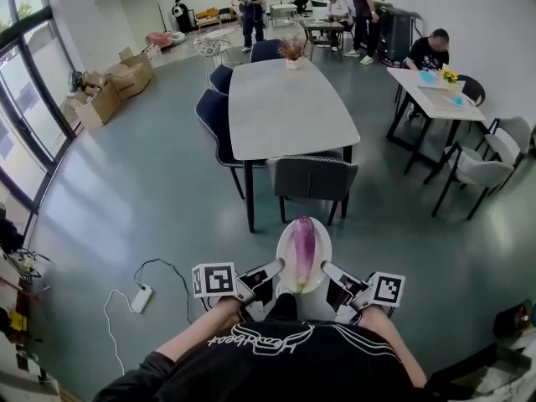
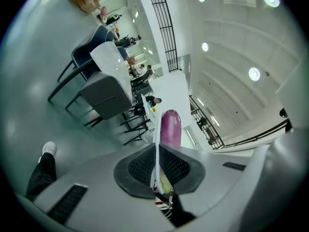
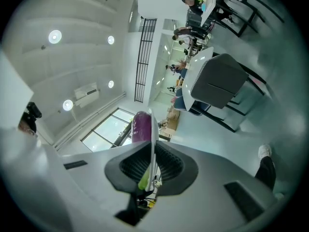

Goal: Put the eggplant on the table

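The eggplant point(image 1: 303, 249) lies on a small white plate point(image 1: 322, 262) carried in the air in front of the person, well short of the table point(image 1: 285, 107). Neither gripper touches the eggplant itself. The left gripper point(image 1: 272, 271) is clenched on the plate's left rim and the right gripper point(image 1: 332, 273) on its right rim. Each gripper view shows the thin white plate edge pinched between the ribbed pads, with the purple body rising just beyond. The eggplant's long axis runs straight away from the person. Its greenish stem end sits nearest the jaws and its rounded purple end points at the table's near short edge. It sits midway between the two grippers, so neither is the nearer one. The table stands directly ahead along that same axis, with a grey chair point(image 1: 314, 178) tucked in at the near short edge, between plate and tabletop. As I judge it, the coming move is a forward carry with the plate kept level by both grips together. The long, round eggplant could roll sideways if either side dips.
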The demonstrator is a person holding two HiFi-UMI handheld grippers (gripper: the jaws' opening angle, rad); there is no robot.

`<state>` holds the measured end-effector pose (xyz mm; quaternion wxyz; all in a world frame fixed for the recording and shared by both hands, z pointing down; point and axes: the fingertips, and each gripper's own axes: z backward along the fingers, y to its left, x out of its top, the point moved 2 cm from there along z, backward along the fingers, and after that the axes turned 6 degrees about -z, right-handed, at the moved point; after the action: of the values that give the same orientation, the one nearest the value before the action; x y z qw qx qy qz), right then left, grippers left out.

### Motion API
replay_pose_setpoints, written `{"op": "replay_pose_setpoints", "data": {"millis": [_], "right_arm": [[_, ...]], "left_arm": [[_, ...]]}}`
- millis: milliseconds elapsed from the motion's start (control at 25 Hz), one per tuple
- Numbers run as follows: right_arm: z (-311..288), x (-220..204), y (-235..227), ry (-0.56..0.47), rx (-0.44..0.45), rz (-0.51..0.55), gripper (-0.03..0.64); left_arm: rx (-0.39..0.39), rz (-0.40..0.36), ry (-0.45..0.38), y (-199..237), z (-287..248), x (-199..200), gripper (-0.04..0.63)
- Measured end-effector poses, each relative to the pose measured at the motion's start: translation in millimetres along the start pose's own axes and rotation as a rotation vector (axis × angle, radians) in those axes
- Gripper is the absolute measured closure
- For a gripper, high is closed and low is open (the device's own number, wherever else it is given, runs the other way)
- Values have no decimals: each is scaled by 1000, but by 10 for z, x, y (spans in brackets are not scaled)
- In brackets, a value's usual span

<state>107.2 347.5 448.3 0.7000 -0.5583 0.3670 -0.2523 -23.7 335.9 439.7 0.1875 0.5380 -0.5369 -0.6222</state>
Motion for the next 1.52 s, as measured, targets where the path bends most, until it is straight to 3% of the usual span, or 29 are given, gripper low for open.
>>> {"op": "replay_pose_setpoints", "data": {"millis": [320,960,1520], "right_arm": [[-543,500,-280,9,-29,-18,598],[-2105,1895,-790,34,-85,-62,598],[-2875,2601,-1070,41,-115,-47,598]], "left_arm": [[1,35,9,419,-276,611,571],[7,112,-5,1347,-939,2420,571],[-9,128,-13,1824,-1299,3323,571]]}}
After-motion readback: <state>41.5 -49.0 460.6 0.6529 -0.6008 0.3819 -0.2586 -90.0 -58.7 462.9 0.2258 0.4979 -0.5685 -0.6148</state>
